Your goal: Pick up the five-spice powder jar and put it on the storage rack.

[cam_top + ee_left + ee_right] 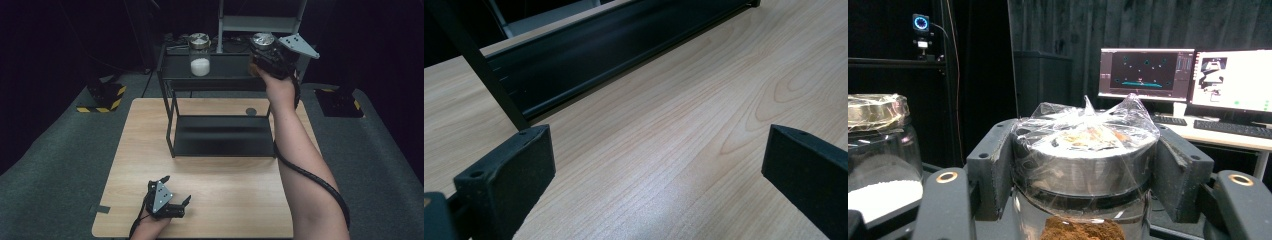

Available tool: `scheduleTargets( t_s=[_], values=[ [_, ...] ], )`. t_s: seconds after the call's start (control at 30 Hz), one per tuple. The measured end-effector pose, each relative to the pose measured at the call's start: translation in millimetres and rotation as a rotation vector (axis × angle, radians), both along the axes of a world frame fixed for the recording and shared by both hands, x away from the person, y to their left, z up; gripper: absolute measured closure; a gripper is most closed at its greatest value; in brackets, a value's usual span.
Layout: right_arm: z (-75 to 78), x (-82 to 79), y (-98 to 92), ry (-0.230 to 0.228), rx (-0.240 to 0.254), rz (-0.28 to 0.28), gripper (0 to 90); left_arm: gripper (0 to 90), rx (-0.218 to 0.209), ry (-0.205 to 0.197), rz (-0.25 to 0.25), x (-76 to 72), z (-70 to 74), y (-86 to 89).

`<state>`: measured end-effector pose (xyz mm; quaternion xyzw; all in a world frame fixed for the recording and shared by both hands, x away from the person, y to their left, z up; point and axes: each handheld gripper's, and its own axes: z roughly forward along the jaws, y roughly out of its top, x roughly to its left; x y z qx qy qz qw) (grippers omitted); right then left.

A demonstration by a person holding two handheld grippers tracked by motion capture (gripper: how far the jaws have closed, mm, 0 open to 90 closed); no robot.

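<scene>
Right gripper [1083, 165] clamped on the lid end of a jar with brown powder [1082, 165], jaws pressed against both sides of the silver lid, plastic wrap crumpled over the top. Held upright at the far right of the black rack's [170, 120] top shelf, long axis vertical, lid up; cannot tell whether its base touches the shelf. No label or legible writing on either jar.

Left gripper [167, 200] low over the near left part of the wooden table [225, 200], jaws wide apart with bare wood grain between them, pointing toward the rack's lower shelf [614, 55].

Second jar [200, 55], holding white granules, upright on the same top shelf, left of the held one and well apart from it; silver lid likewise wrapped in plastic. Seen again at the left edge of the right gripper view.

Beyond the held jar, two lit monitors [1148, 72] and a keyboard [1233, 127] on a desk at far right; screen text too small to read. Small camera with a blue ring light [921, 25] at upper left. Round dark mark [251, 111] on the table just behind the rack's lower shelf. Grey carpet [50, 165] around the table, yellow-black striped bases [102, 97] at either side.
</scene>
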<state>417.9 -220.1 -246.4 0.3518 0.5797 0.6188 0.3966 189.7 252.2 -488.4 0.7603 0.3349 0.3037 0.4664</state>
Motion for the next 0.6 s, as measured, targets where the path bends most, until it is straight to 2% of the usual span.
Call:
scheduleTargets(
  t_s=[0.47, 0.6],
  values=[
    [1.8, 2.5, -0.8, 0.017, 0.0, 0.001, 32.1, 0.9, -0.007, 0.002, -0.001, 0.5, -0.1, 1.5],
    [3.3, 3.1, -1.0, 0.033, -0.004, 0.001, 26.2, 0.8, -0.006, 0.002, 0.001, 0.4, -0.1, 1.1]
  ],
)
